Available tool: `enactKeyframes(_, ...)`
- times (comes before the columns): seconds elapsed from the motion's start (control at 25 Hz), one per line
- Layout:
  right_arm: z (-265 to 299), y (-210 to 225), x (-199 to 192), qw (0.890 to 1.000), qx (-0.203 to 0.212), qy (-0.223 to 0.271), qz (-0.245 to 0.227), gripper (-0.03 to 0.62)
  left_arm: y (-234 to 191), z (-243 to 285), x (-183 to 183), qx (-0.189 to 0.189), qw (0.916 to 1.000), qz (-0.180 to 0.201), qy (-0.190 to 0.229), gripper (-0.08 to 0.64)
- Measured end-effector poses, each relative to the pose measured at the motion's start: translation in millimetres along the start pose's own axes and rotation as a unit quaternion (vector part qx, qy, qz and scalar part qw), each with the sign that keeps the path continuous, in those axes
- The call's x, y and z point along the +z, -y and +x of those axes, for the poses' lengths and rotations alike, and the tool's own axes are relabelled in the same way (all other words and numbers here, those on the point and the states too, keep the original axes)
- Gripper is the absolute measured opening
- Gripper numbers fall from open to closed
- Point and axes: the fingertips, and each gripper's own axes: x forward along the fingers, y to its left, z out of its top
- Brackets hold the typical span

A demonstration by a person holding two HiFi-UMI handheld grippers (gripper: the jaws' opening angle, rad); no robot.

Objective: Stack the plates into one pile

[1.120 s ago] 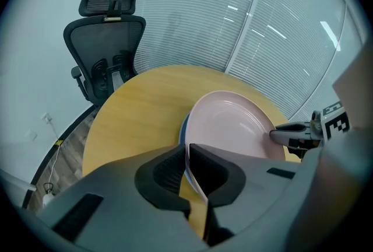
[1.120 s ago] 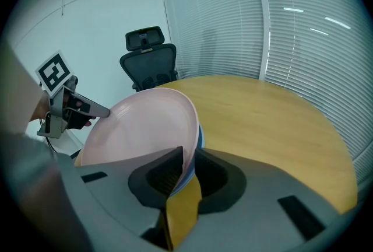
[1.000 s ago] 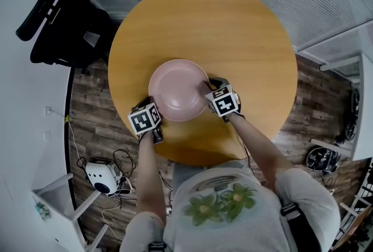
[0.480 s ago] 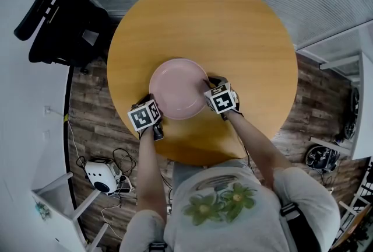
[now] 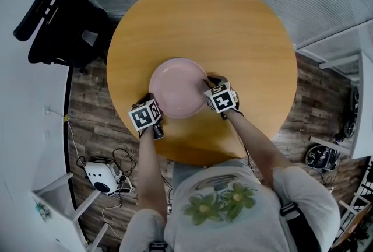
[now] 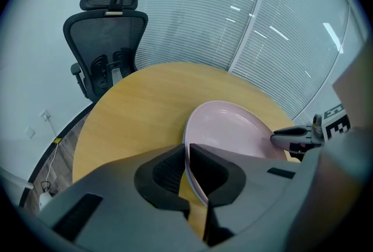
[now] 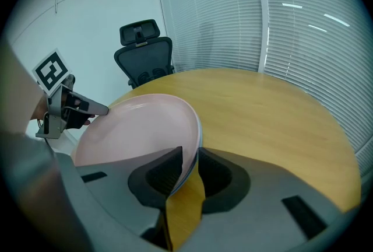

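Both grippers are gripping one pink plate point(image 5: 178, 87) by opposite edges. The left gripper point(image 6: 187, 154) is pinching the rim with its jaws almost together, the thin edge running straight up between the pads. The right gripper point(image 7: 189, 166) is clamping the opposite rim, its jaws standing slightly wider on that edge. Seen from either gripper, the plate's bowl is spreading out ahead of the jaws toward the other gripper, with the bare table point(image 5: 233, 29) showing beneath and beyond it.

A paler line is running under the pink rim at both pairs of jaws. It may be a second plate underneath, but I cannot tell for sure. I also cannot tell whether the plate is resting on the table or hanging just above it.

No loose plate is showing elsewhere, so the pile is probably being carried or settled as one. For that to go well, the two hands should be moving together at the same pace and height, keeping the rim level between the jaws. Each grip is biting only a narrow strip of edge, so any twist or uneven pull is risking a slip. Neither grip should be loosening until the base is sitting flat on the table.
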Motion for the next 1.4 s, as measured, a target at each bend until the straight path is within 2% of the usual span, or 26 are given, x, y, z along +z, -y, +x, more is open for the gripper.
enactKeyframes(0.2,-7,6,5,1.000,-0.013,0.012,-0.001,0.075,-2,-3,3,0.009,0.9998,0.016,0.007,0.039)
enactKeyframes(0.28,-13,8,8,1.000,-0.016,0.020,0.004,0.075,-5,-8,4,0.017,0.9997,0.016,0.011,0.063)
enactKeyframes(0.36,-21,10,11,0.999,-0.019,0.029,0.010,0.075,-9,-12,5,0.024,0.9995,0.012,0.014,0.117)
enactKeyframes(0.6,-40,13,14,0.998,-0.023,0.046,0.036,0.075,-13,-37,12,0.022,0.9986,-0.008,0.047,0.124)
enactKeyframes(0.76,-56,8,13,0.997,-0.011,0.057,0.051,0.074,3,-59,23,-0.020,0.9959,-0.004,0.088,0.120)
enactKeyframes(0.88,-71,0,13,0.996,0.006,0.069,0.058,0.074,22,-76,28,-0.050,0.9924,0.018,0.111,0.090)
enactKeyframes(1.08,-101,-24,14,0.990,0.061,0.098,0.084,0.061,46,-95,20,-0.078,0.9891,0.050,0.114,0.040)
enactKeyframes(1.24,-136,-39,15,0.985,0.081,0.130,0.081,0.051,73,-112,8,-0.114,0.9843,0.076,0.112,0.029)
enactKeyframes(1.32,-154,-47,15,0.983,0.084,0.144,0.075,0.046,88,-123,3,-0.138,0.9798,0.092,0.111,0.025)
enactKeyframes(1.4,-171,-58,14,0.981,0.091,0.156,0.069,0.043,101,-138,-2,-0.172,0.9715,0.114,0.118,0.020)
